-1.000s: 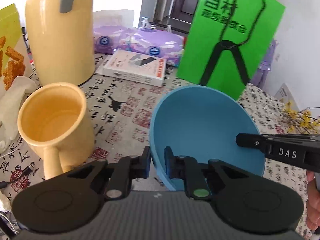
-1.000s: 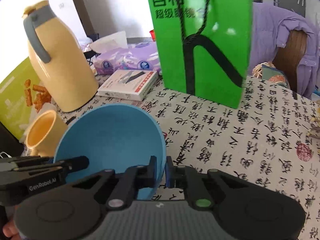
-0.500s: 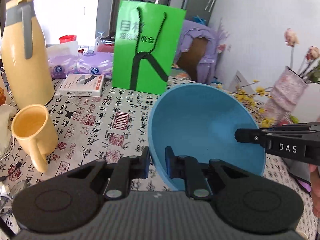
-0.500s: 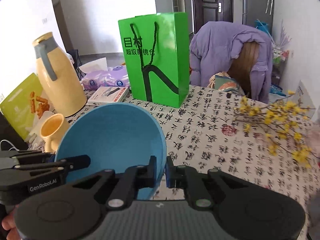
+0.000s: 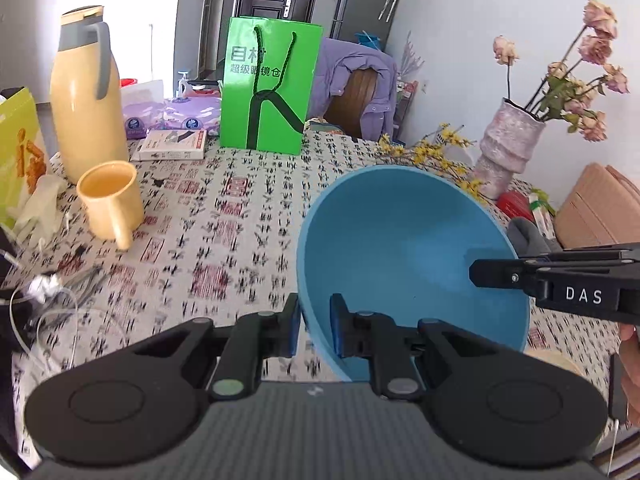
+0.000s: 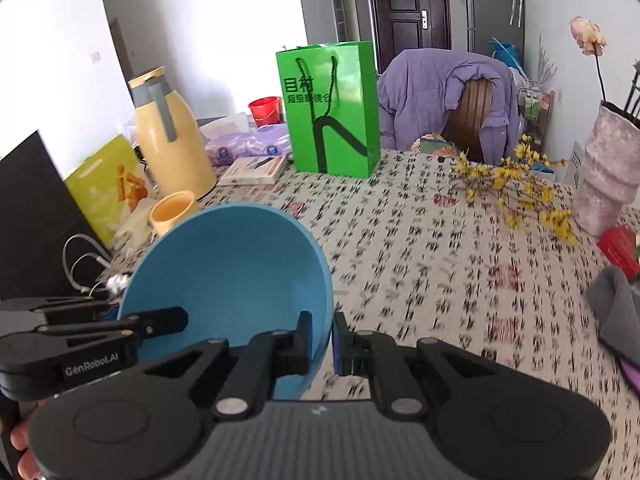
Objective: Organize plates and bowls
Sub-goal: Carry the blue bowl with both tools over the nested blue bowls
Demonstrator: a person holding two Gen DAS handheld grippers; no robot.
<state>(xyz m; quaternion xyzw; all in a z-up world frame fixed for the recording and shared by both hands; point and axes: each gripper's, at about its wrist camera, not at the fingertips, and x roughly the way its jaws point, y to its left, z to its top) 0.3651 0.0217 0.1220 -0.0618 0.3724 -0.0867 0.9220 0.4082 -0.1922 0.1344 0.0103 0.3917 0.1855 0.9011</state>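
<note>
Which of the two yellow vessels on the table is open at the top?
The small yellow mug: its mouth is open, showing its inside. The tall yellow jug beside it is lidded, with a grey handle.

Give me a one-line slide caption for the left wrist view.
Both grippers, left gripper and right gripper, pinch opposite rims of a blue bowl above the patterned tablecloth.

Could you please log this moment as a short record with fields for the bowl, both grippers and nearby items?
held item: blue bowl, off the table, tilted
left gripper: shut on the bowl's rim
right gripper: shut on the opposite rim
table: calligraphy-print cloth
nearby: yellow mug, yellow thermos, green bag, vase
motion: cloth looks blurred
</note>
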